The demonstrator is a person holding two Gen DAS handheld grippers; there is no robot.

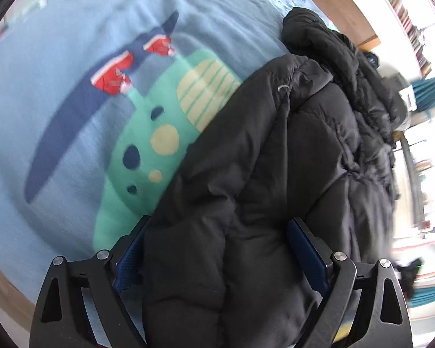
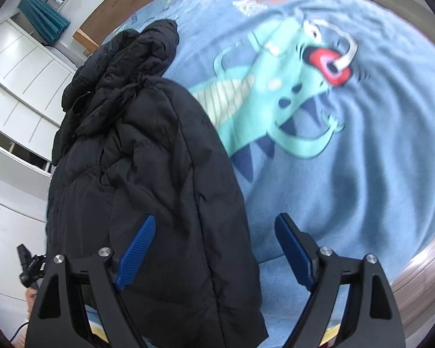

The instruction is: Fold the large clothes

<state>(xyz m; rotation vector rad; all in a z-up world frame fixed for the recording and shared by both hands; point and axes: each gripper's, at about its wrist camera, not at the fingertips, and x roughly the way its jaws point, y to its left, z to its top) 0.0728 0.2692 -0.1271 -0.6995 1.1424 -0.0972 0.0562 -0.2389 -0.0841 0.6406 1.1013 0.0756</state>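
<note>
Dinosaur's head (image 2: 310,66) only right-wrist view

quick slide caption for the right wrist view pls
Open right tongs straddle the edge of a black puffer jacket lying on a blue dinosaur-print bedspread.

No words, numbers or brand names can be read here. The blue blanket (image 2: 362,174) has some white and red letters printed near its far edge, above the green dinosaur picture (image 2: 290,101), but they are too blurry to make out. The book spines on the shelf (image 1: 403,14) are too small to read. The black jacket (image 1: 246,203) shows no label.
</note>
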